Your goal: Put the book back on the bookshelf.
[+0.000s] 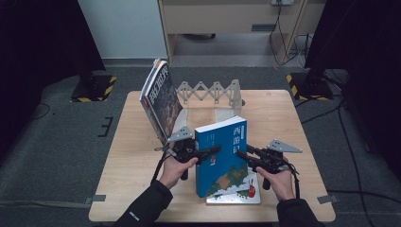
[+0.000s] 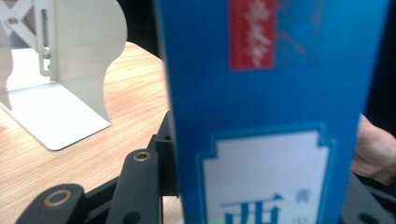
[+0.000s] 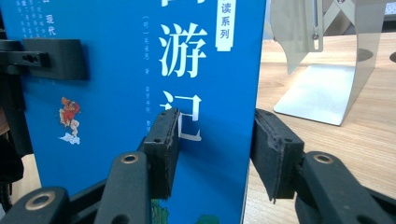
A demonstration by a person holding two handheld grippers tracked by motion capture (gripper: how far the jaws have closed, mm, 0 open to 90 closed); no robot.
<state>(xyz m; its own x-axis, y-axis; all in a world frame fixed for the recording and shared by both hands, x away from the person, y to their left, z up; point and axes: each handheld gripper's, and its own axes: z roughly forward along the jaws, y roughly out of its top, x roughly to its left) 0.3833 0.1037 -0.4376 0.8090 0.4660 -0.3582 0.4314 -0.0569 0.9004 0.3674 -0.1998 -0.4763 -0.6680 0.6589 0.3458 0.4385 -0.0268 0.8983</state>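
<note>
Nearest the lens in the right gripper view, the right gripper (image 3: 212, 154) is seen with its 2 black jaws set either side of the spine edge of the blue book (image 3: 140, 93); 1 pad is pressed on the cover, while a narrow gap appears to remain at the other, so a full clamp cannot be confirmed. In the left gripper view, the left gripper (image 2: 159, 154) is crowded by the same blue book (image 2: 271, 112); 1 jaw is seen against the book's edge, the other is hidden behind the cover, so whether the jaws are clamped cannot be told.

From the high view, the blue book (image 1: 222, 156) is held nearly upright between the left gripper (image 1: 210, 152) and the right gripper (image 1: 243, 154), its lower edge resting on a white picture book (image 1: 239, 195) that lies flat near the front of the wooden table (image 1: 132, 156). A grip from both sides is judged to keep the tall, thin book from toppling while it is stood up.

Behind it, an expandable metal bookend rack (image 1: 213, 94) stands open, and a dark-covered book (image 1: 161, 100) is leaned against its left end. The blue book is probably meant for the free slot beside it.
</note>
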